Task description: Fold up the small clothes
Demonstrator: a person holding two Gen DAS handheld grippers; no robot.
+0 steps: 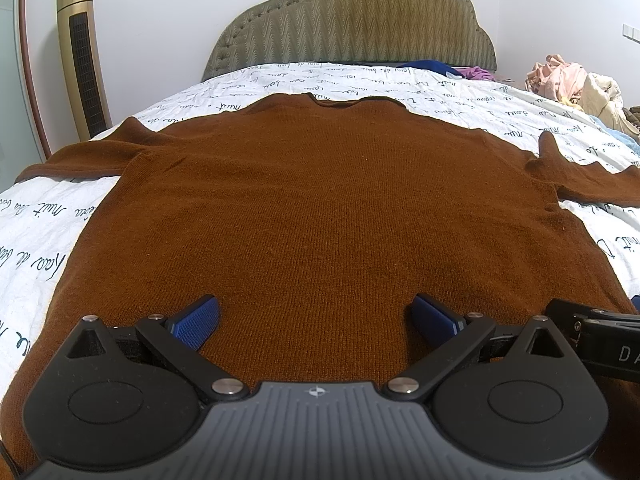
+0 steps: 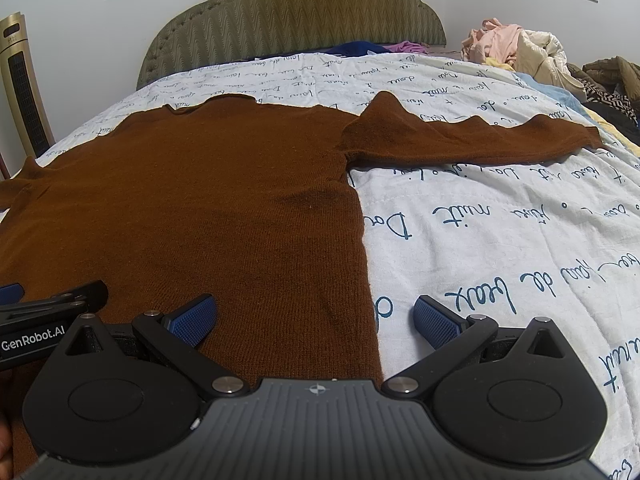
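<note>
With both my left claw (image 1: 316, 320) and right claw (image 2: 316, 320) spread wide over the brown sweater (image 1: 312, 200) near the bed's foot edge, I risk pinching the quilt (image 2: 500, 240) too.

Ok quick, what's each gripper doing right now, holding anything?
Left gripper: open, holding nothing, over the brown sweater.
Right gripper: open, holding nothing, over the sweater's side edge.

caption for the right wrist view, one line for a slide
Open right gripper poised above the side edge of a brown sweater spread flat on a script-printed quilt.
</note>
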